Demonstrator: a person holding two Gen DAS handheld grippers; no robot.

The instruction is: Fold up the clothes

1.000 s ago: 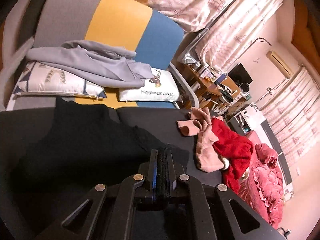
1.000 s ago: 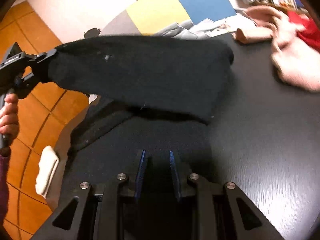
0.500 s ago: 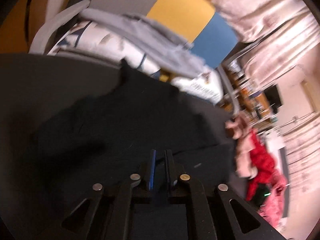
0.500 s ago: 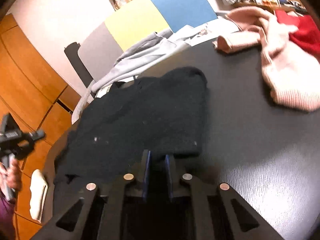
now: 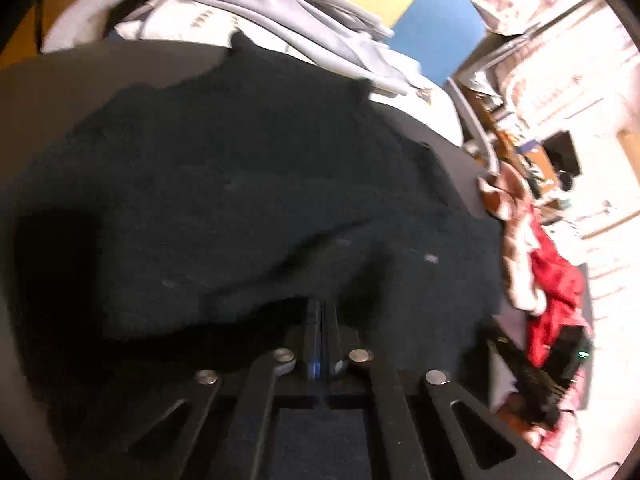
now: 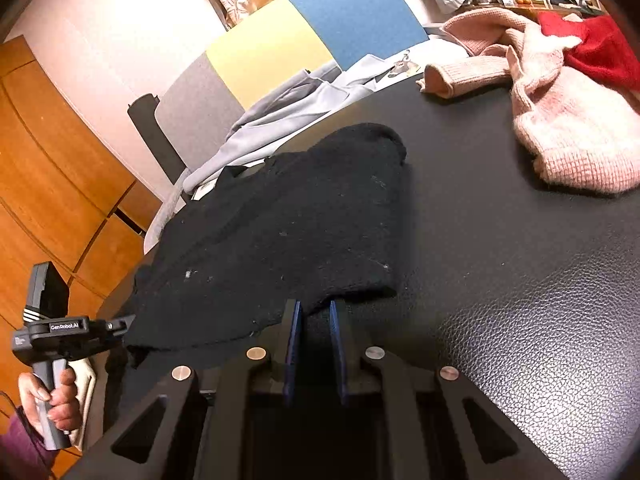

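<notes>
A black knit garment (image 6: pixel 304 220) lies spread on the dark leather-look table (image 6: pixel 520 288), one layer folded over another. My right gripper (image 6: pixel 314 310) sits at its near edge, jaws narrow and shut on the thick black hem between them. My left gripper (image 6: pixel 124 322), held by a hand (image 6: pixel 52 400), is shut on the garment's near left corner by the table edge. In the left wrist view the left gripper (image 5: pixel 322 308) has its fingers pressed together at the hem of the black garment (image 5: pixel 240 184), which fills the view ahead.
A pink knit sweater (image 6: pixel 560 132) and a red garment (image 6: pixel 600 48) lie at the table's far right. A grey garment (image 6: pixel 280 108) drapes over the grey, yellow and blue chair (image 6: pixel 320 36) behind the table. Wooden cabinets (image 6: pixel 48 160) stand to the left.
The black garment, held stretched up in the air a second ago, has come down flat onto the table. My left gripper sank with it. The right jaws narrowed onto the hem.
</notes>
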